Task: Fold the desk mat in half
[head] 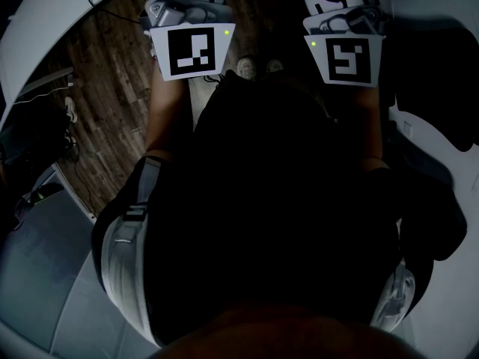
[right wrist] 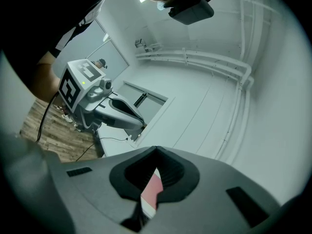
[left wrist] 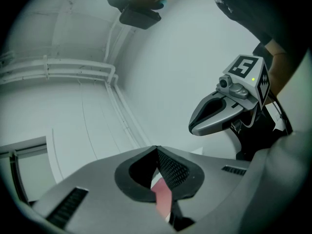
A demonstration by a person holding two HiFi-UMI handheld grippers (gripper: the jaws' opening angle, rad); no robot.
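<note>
No desk mat shows in any view. In the head view both grippers are held out level in front of the person's dark torso. The left gripper (head: 187, 6) and the right gripper (head: 340, 6) each carry a marker cube, and their fingertips run off the top edge. In the left gripper view the left gripper (left wrist: 156, 148) is shut, its tips meeting with nothing held. The right gripper (left wrist: 194, 128) hangs beside it, also shut. In the right gripper view the right gripper (right wrist: 156, 148) has its tips together and empty, with the left gripper (right wrist: 140, 126) at its left.
Dark wooden floor (head: 112, 73) lies below, with the person's shoes (head: 254, 67) and a cable (right wrist: 83, 150) on it. White walls with pipes (left wrist: 73, 72) surround the grippers. A white table edge (right wrist: 109, 147) lies under the left gripper.
</note>
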